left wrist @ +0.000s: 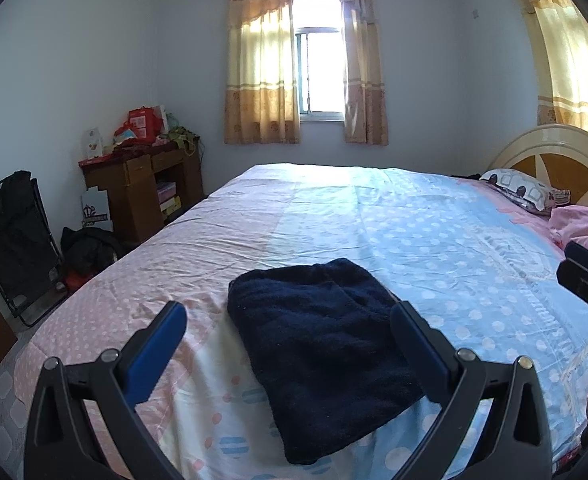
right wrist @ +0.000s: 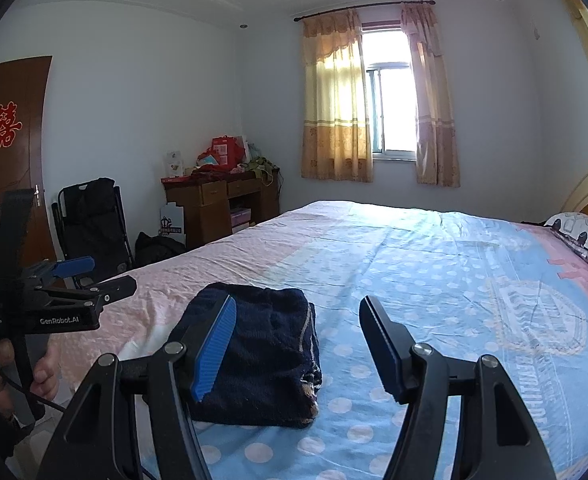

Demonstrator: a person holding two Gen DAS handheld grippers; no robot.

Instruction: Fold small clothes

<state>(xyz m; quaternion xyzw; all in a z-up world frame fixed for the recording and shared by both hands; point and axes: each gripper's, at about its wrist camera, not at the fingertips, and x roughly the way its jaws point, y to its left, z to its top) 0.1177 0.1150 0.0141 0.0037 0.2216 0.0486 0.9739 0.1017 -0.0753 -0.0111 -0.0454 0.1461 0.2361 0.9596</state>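
A dark navy garment lies folded in a neat rectangle on the bed's polka-dot sheet; it also shows in the right wrist view. My left gripper is open and empty, held above the garment with a finger on either side. My right gripper is open and empty, held just to the right of the garment. The left gripper shows at the left of the right wrist view, and the right gripper shows at the right edge of the left wrist view.
A pillow and pink bedding lie by the headboard at right. A cluttered wooden desk, a black folding chair and dark bags stand left of the bed. A curtained window is on the far wall.
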